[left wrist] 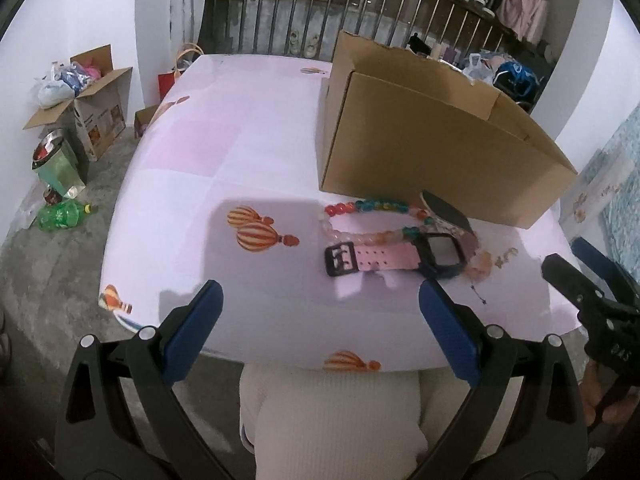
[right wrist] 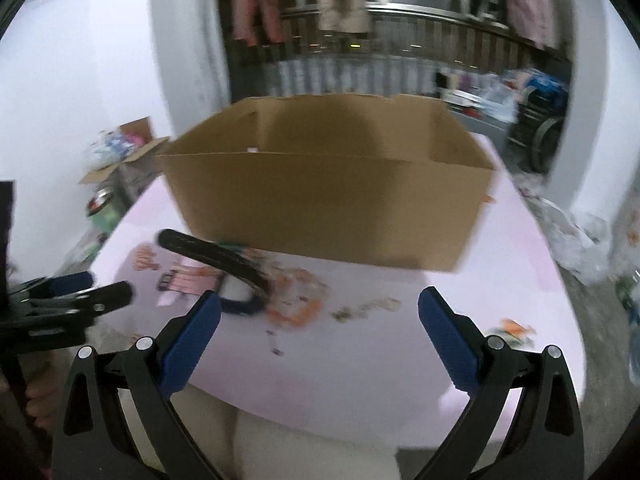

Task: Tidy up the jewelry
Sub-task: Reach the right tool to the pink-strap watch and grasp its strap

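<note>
We held the left gripper (left wrist: 320, 300) spread, empty | bead bracelet (left wrist: 360, 220) and pink watch (left wrist: 384, 258) lay touching before the cardboard box (left wrist: 420, 152): light, limp, so we judged the strap's middle best | right gripper (right wrist: 320, 310) spread, empty.

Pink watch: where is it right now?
Left wrist view: the pink watch lies flat on the table, just before the bead bracelet and cardboard box.

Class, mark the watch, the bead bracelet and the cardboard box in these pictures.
watch (left wrist: 440, 250): left wrist view, on its square face.
bead bracelet (left wrist: 380, 205): left wrist view, on its far colourful beads.
cardboard box (right wrist: 320, 200): right wrist view, on its near wall.
</note>
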`<move>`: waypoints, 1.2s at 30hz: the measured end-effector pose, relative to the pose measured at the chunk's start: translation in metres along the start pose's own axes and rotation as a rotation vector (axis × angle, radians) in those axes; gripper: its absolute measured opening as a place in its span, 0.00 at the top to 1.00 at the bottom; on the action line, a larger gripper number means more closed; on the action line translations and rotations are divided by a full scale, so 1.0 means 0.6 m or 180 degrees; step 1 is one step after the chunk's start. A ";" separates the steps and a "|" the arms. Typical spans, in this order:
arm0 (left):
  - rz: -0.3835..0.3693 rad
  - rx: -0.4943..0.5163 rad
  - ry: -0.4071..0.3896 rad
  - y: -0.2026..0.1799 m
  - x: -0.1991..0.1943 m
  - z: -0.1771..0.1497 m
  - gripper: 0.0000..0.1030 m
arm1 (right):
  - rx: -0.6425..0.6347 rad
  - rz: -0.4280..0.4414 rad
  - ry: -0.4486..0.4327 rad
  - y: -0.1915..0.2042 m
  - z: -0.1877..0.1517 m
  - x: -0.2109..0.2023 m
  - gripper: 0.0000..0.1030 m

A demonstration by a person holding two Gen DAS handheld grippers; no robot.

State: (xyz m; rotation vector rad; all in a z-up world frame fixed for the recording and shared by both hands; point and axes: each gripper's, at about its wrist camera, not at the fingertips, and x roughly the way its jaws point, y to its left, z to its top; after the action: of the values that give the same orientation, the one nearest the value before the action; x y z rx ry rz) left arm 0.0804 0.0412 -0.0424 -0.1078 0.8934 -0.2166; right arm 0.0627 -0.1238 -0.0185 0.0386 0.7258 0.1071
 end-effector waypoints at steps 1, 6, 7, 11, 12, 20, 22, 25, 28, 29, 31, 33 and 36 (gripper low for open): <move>-0.0010 0.0012 -0.0013 0.001 0.002 0.000 0.08 | -0.0087 0.0071 0.0022 0.010 0.006 0.009 0.16; -0.0140 -0.0005 -0.0023 0.010 0.021 0.012 0.12 | -0.0317 0.0297 0.0098 0.036 0.026 0.040 0.31; -0.0175 0.0005 -0.0016 0.010 0.026 0.015 0.26 | -0.0360 0.0337 0.0113 0.040 0.029 0.046 0.34; -0.0327 0.0015 0.0160 0.009 0.055 0.025 0.45 | -0.0632 0.0483 0.0204 0.061 0.036 0.069 0.41; -0.0372 0.0007 0.0200 0.009 0.062 0.027 0.49 | -0.0660 0.0504 0.0217 0.064 0.034 0.071 0.42; -0.0456 0.0077 0.0379 0.008 0.100 0.040 0.60 | -0.0738 0.0575 0.0292 0.071 0.040 0.082 0.51; -0.0451 0.0080 0.0430 0.006 0.106 0.039 0.63 | -0.0768 0.0573 0.0284 0.080 0.040 0.088 0.55; -0.0416 0.0095 0.0453 0.003 0.111 0.041 0.64 | -0.0760 0.0571 0.0281 0.083 0.042 0.093 0.63; -0.0382 0.0098 0.0489 0.001 0.113 0.044 0.64 | -0.0687 0.0545 0.0260 0.077 0.046 0.094 0.72; -0.0366 0.0107 0.0500 0.000 0.114 0.044 0.64 | -0.0634 0.0548 0.0244 0.072 0.046 0.092 0.75; -0.0319 0.0144 0.0521 -0.004 0.115 0.045 0.64 | -0.0500 0.0550 0.0234 0.058 0.050 0.087 0.78; -0.0269 0.0193 0.0533 -0.009 0.115 0.043 0.64 | -0.0352 0.0563 0.0236 0.044 0.050 0.083 0.79; -0.0187 0.0247 0.0556 -0.018 0.116 0.044 0.64 | -0.0079 0.0583 0.0274 0.012 0.044 0.079 0.84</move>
State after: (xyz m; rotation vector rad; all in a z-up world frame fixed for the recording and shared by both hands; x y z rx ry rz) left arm 0.1419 0.0147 -0.0769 -0.0432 1.0550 -0.3186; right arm 0.1151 -0.1115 -0.0295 0.0772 0.8062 0.2942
